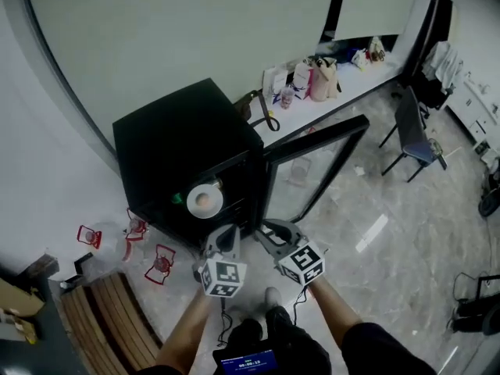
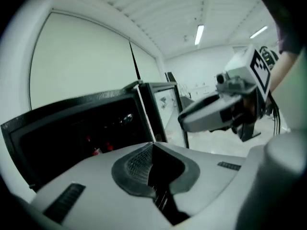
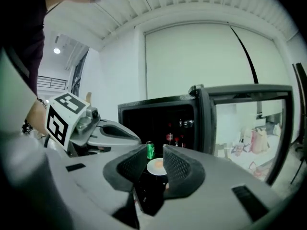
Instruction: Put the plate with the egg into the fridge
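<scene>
A white plate [image 1: 205,200] with an egg on it lies inside the open black fridge [image 1: 183,135], near its front, with a green can [image 1: 178,198] beside it. Both grippers hang just in front of the opening, apart from the plate. My left gripper [image 1: 228,234] is shut with nothing between its pads [image 2: 139,164]. My right gripper [image 1: 267,230] is open a little and holds nothing. In the right gripper view the plate [image 3: 157,166] and the can [image 3: 150,150] show through the gap of that gripper [image 3: 156,163]. The left gripper [image 3: 108,131] sits at its left.
The fridge's glass door [image 1: 316,166] stands open to the right. Bottles [image 3: 170,137] stand deeper inside. Red wire holders [image 1: 160,264] lie on the floor at left by a wooden bench [image 1: 109,319]. A ledge with bags [image 1: 312,76] and a chair [image 1: 414,131] are behind.
</scene>
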{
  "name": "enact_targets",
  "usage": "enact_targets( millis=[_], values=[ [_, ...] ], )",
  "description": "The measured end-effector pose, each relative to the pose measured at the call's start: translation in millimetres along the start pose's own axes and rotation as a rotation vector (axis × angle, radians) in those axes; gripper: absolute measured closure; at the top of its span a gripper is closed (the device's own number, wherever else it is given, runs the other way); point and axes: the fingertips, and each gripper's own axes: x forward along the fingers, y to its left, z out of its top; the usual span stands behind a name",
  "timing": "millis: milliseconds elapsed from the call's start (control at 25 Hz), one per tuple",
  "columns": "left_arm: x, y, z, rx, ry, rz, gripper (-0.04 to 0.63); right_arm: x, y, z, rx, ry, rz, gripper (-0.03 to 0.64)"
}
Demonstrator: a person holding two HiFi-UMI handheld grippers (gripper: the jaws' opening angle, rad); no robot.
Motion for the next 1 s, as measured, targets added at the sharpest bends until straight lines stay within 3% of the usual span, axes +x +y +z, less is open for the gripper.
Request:
enact_targets(
  millis=[280, 600, 720, 1000],
  values=[
    [14.0, -63.4, 93.1, -0.044, -0.144, -0.109, 0.586, -74.5, -46.3, 28.4, 0.041, -0.06, -0.137, 0.505],
    [111.4, -160.2, 168.2, -0.092, -0.167, -0.207, 0.586, -156.3, -195.9, 24.6, 0.024, -0.034, -0.231, 0.503],
    [160.6, -186.7, 192.1, -0.111, -0.158, -0.211, 0.586, -174.2, -264.9, 18.5, 0.028, -0.028, -0.224, 0.485],
    [258.0, -225.0, 239.3, -0.12, -0.132, -0.181, 0.586, -163.4, -396.6, 7.8, -0.002, 0.076, -0.119, 0.346]
  ],
)
